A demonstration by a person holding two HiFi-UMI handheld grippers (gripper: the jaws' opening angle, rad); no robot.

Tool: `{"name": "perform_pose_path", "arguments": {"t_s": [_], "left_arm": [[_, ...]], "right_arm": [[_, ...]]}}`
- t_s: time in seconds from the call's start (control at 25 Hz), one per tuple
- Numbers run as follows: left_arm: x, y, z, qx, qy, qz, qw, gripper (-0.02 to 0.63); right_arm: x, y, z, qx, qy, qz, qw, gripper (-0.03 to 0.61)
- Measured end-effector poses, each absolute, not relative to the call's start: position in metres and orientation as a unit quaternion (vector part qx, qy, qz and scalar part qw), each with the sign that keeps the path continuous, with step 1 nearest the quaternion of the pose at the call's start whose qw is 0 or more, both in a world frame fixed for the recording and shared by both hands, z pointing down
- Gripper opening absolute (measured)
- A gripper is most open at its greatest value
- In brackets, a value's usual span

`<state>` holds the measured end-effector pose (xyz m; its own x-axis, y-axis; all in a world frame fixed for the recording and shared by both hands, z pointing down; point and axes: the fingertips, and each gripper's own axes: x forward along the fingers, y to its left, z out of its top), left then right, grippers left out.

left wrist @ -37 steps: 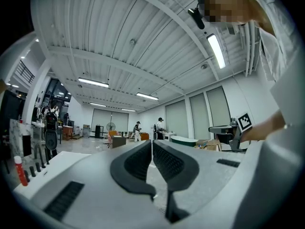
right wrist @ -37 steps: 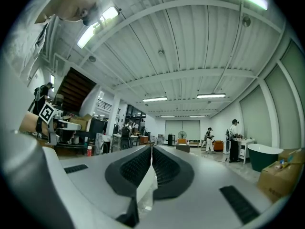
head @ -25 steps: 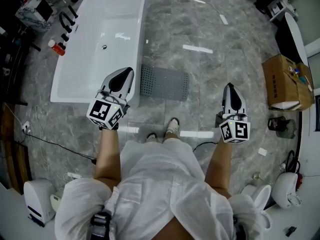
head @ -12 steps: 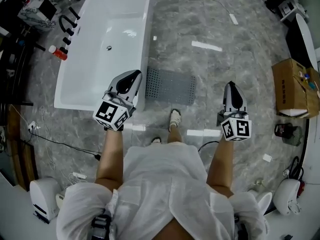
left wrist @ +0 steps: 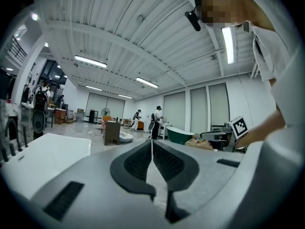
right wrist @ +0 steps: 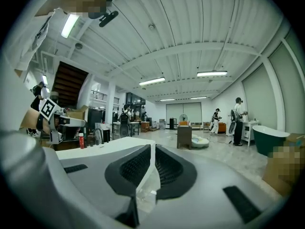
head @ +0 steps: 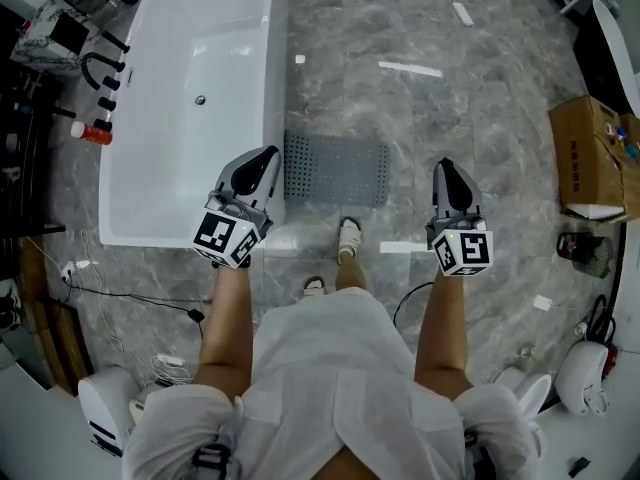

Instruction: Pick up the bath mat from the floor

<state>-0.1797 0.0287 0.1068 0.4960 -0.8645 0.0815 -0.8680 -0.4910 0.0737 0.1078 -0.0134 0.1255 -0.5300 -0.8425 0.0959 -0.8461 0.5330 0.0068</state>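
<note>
The grey perforated bath mat (head: 336,169) lies flat on the marble floor beside the white bathtub (head: 190,88). My left gripper (head: 269,153) hangs shut above the tub's near corner, at the mat's left end, with nothing in it. My right gripper (head: 443,166) is also shut and empty, held over the floor to the right of the mat. Both gripper views look level across the room, and the mat does not show in them. In the left gripper view the jaws (left wrist: 151,141) meet at the tips. The right gripper's jaws (right wrist: 153,147) are likewise closed together.
The person's feet (head: 347,236) stand just short of the mat. A cardboard box (head: 592,158) sits at the right, and a red-capped bottle (head: 88,132) and black fittings stand by the tub's left side. Cables (head: 120,293) trail on the floor at the left. Other people stand far off in the hall.
The person has stepped forward, so the mat and tub lie nearer the feet. Both grippers stay shut and held out in front at about the same height.
</note>
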Motion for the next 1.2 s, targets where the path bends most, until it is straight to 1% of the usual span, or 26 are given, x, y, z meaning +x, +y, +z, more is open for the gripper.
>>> {"name": "perform_pose_path", "arguments": {"t_s": [0.2, 0.44, 0.72, 0.92, 1.2], "left_arm": [[-0.167, -0.011, 0.145, 0.864, -0.499, 0.019, 0.068, 0.017], [-0.160, -0.047, 0.220, 0.859, -0.506, 0.015, 0.074, 0.017], [-0.149, -0.072, 0.347, 0.859, -0.504, 0.003, 0.093, 0.017], [-0.127, -0.086, 0.447, 0.871, -0.479, 0.008, 0.105, 0.017], [-0.104, -0.101, 0.586, 0.883, -0.457, 0.009, 0.108, 0.017]], "right_arm": [[0.110, -0.045, 0.175, 0.475, -0.877, 0.044, 0.059, 0.034], [0.108, -0.075, 0.274, 0.463, -0.880, 0.063, 0.082, 0.035], [0.109, -0.095, 0.411, 0.461, -0.877, 0.081, 0.105, 0.072], [0.114, -0.105, 0.513, 0.466, -0.872, 0.095, 0.120, 0.083], [0.120, -0.111, 0.654, 0.474, -0.866, 0.102, 0.123, 0.107]]}}
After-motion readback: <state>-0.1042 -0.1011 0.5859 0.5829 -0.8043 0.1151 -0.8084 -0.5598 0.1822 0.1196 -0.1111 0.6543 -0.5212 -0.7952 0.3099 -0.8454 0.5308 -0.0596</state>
